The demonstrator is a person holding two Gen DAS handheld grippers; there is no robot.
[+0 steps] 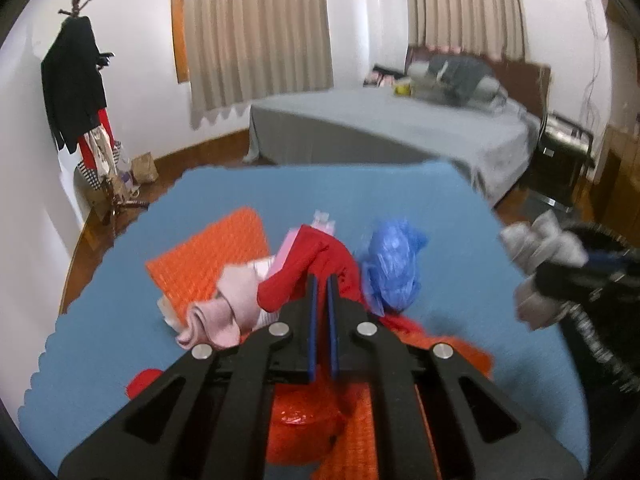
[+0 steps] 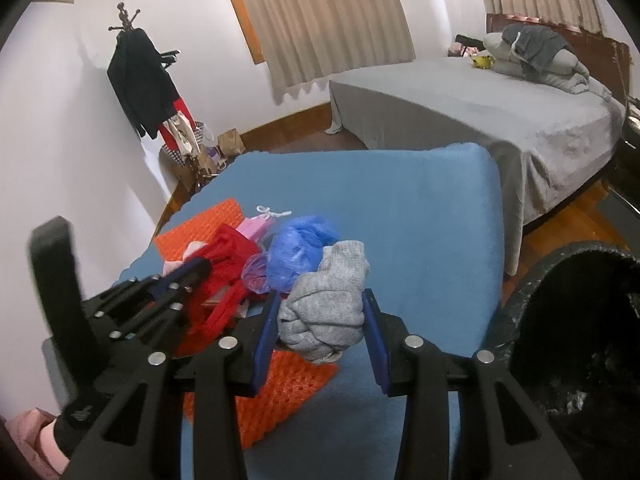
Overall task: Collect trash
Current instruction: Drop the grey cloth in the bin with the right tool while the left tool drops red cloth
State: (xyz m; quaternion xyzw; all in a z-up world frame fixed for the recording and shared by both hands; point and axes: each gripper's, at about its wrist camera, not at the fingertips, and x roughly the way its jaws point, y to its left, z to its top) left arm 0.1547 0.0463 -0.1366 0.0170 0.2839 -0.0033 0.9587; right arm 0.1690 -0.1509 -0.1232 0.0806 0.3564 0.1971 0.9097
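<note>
Right gripper (image 2: 320, 328), closest to its cam, has blue pads spread wide w/ a grey knit bundle (image 2: 326, 300) clamped between them, lifted above the blue table cover (image 2: 420, 220). Bundle is just beside the crumpled blue plastic bag (image 2: 298, 252). Black bin (image 2: 580, 320) w/ dark liner sits at right of table edge, near the gripper.

Left gripper (image 1: 322, 280) has its blue pads nearly together, thin gap only, tips over the red cloth (image 1: 316, 260); can't tell if any fabric is pinched. In right cam the left gripper (image 2: 200, 268) shows side-on over the same red pile.

Around it on the cover: pink cloth (image 1: 228, 300) to the left, orange mesh mat (image 1: 208, 256) under the pile, blue bag (image 1: 390, 264) to the right, touching the red cloth.

Further back: grey bed (image 1: 380, 128) w/ pillows, coat rack (image 1: 76, 80) w/ dark coat at left wall, beige curtains (image 1: 256, 28) behind.
</note>
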